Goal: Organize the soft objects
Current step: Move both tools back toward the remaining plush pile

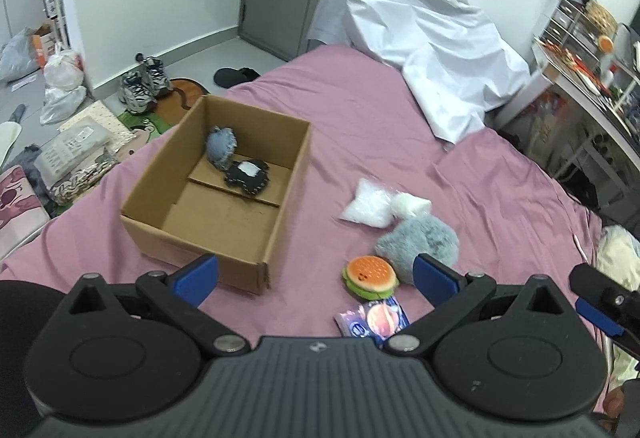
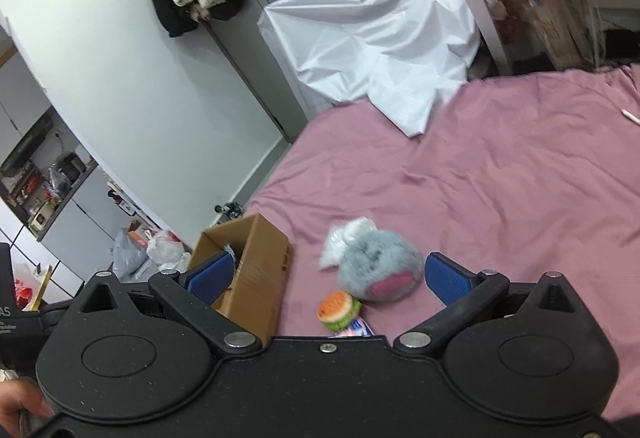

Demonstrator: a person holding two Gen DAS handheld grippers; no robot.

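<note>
Foil packet (image 1: pixel 374 318) touches burger plush (image 1: pixel 370 276) — orange bun, green trim.

Brown corrugated cardboard box (image 1: pixel 224 214): matt, raw cut edges; inside it a pale blue denim-look cloth toy (image 1: pixel 221 149) w/ frayed rim and a black stitched fabric toy (image 1: pixel 246 178). Mauve bedsheet (image 1: pixel 360 118) is smooth woven cloth, creased; grey fluffy plush toy (image 1: pixel 418 242) long-pile; burger-shaped squishy toy (image 1: pixel 370 276) smooth, slight sheen; clear plastic bag of white stuffing (image 1: pixel 366 204) glossy. Left gripper (image 1: pixel 316 272) and right gripper (image 2: pixel 328 276): matt black plastic, blue ribbed pads (image 1: pixel 434 274), bare metal rivets.
</note>
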